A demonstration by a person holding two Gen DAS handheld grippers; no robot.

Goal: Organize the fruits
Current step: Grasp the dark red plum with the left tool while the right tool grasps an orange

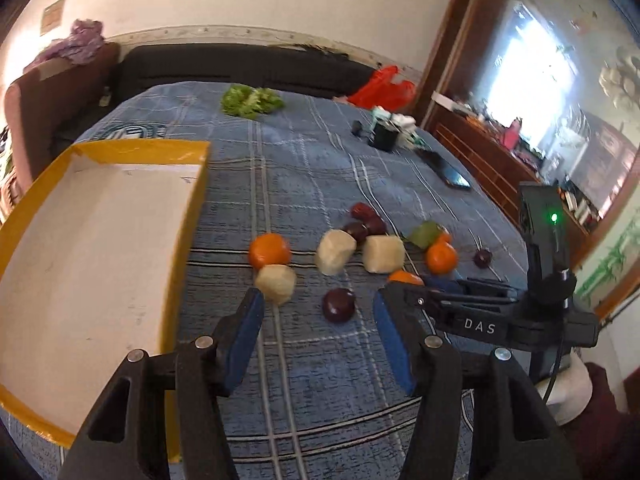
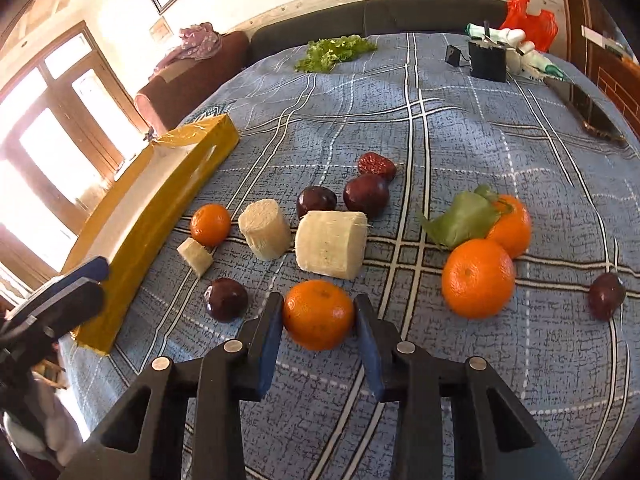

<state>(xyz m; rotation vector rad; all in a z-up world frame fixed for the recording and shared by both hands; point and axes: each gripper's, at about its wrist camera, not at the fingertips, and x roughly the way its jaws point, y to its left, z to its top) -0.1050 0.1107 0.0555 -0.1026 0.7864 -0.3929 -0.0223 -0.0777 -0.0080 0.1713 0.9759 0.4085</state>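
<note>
My right gripper has its blue pads on either side of a small round orange tangerine sitting on the blue plaid bedspread. The jaws look closed onto it from both sides, though it's not lifted yet as far as I can tell. I went for this one because it's the nearest fruit and has clear space around it.

My left gripper is spread wide and holding nothing, hanging over a dark red round plum, with a pale cut chunk of sugarcane just beside its left pad. I'd guess it's lined up for the next grab.

The empty yellow cardboard box with a white inside sits on my left, close to the pile, which is presumably where everything goes (short carry, handy). The rest are clustered together: more tangerines, two bigger cane pieces, several dark plums, one wrinkled red date, plus a green leaf tucked against a tangerine.
</note>
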